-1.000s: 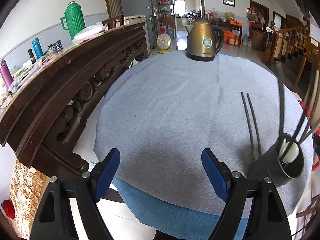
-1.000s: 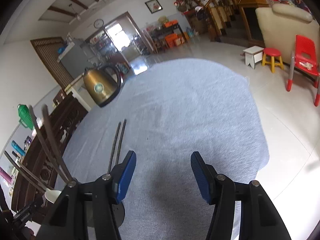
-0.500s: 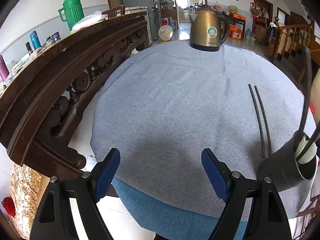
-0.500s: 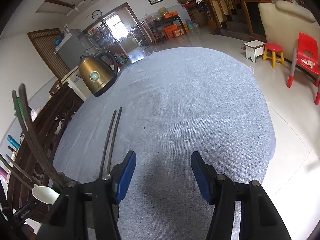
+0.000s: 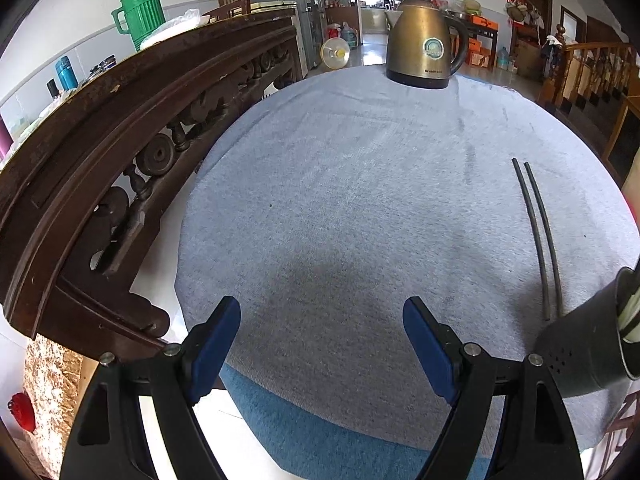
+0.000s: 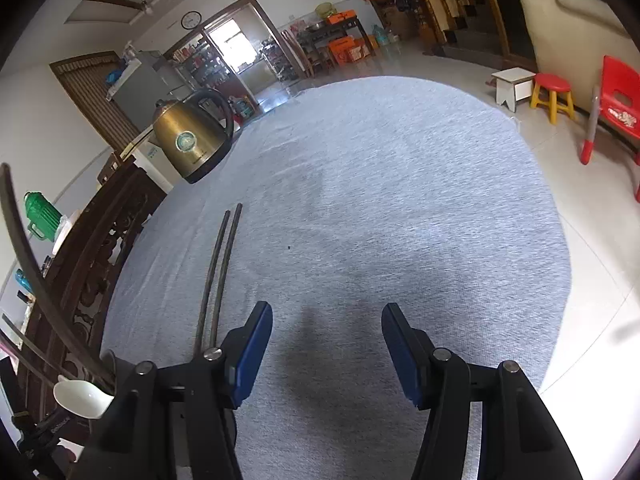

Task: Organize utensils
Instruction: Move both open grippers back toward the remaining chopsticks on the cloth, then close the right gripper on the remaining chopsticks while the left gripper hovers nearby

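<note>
Both claws were open and empty: left claw (image 5: 322, 344), right claw (image 6: 327, 350). The chopsticks (image 6: 218, 276) lay loose on the desk (image 6: 400, 220), just left of the right claw, with the holder (image 5: 588, 352) at their near end. Risk: the thin pair could roll or split in the pinch; the holder crowded the approach, while the kettle (image 6: 192, 136) stood far off.

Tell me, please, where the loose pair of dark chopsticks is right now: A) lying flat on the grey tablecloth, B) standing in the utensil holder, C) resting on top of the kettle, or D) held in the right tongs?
A: the chopsticks lie side by side on the grey tablecloth, apart from the open left tongs and right tongs.
</note>
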The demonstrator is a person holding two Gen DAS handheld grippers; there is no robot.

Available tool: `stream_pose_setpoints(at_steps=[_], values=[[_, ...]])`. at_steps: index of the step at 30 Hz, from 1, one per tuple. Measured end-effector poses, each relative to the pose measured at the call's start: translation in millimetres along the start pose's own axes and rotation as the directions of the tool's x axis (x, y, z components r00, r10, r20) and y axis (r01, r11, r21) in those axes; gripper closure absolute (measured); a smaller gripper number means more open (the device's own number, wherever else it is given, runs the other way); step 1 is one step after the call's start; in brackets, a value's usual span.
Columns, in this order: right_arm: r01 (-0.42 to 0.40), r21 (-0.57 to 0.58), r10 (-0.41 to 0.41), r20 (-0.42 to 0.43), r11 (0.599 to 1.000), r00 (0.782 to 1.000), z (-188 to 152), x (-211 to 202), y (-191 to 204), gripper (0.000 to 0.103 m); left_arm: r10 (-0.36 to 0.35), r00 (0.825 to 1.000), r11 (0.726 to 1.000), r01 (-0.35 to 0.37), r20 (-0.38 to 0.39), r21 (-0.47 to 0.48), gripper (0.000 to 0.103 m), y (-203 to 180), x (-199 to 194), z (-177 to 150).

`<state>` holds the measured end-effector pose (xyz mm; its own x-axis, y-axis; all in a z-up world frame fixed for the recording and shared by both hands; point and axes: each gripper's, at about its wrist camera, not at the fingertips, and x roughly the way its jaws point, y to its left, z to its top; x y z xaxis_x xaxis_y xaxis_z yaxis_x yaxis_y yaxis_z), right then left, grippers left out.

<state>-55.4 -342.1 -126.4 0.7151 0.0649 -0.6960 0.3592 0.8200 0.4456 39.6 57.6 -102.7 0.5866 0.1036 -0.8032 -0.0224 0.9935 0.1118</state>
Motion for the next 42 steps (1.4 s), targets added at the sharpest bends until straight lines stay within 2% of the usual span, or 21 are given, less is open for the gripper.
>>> stream_pose_setpoints(at_steps=[13,19,26,32,39,42], values=[[-0.064,-0.003,0.064,-0.025,0.998,0.998,18.6,26.1,13.2,0.043,0.027,0.999,0.999,-0.027,-0.022,0.024,0.019,-4.5,24.4,22.1],[-0.095,-0.001,0.095,-0.043,0.995,0.995,32.8,43.7,17.7,0.043,0.05,0.997,0.999,-0.049,-0.055,0.017,0.019,-2.2,41.2,30.0],[-0.163,-0.05,0.155,-0.128,0.985,0.98,61.9,96.2,46.6,0.043,0.054,0.996,0.998,-0.052,-0.072,0.024,0.019,-5.6,53.7,35.8],[-0.183,-0.147,0.15,-0.206,0.972,0.967,81.7,144.3,93.3,0.061,0.055,0.993,0.998,-0.053,-0.101,0.023,0.019,-6.3,64.3,38.7],[-0.122,-0.231,0.058,-0.267,0.965,0.962,84.1,186.3,124.1,0.079,0.048,0.993,0.999,-0.045,-0.108,0.027,0.019,-6.8,70.1,45.2],[-0.092,-0.279,0.018,-0.256,0.956,0.966,83.6,192.3,134.1,0.081,0.043,0.993,0.999,-0.04,-0.109,0.028,0.019,-6.9,71.3,46.8]])
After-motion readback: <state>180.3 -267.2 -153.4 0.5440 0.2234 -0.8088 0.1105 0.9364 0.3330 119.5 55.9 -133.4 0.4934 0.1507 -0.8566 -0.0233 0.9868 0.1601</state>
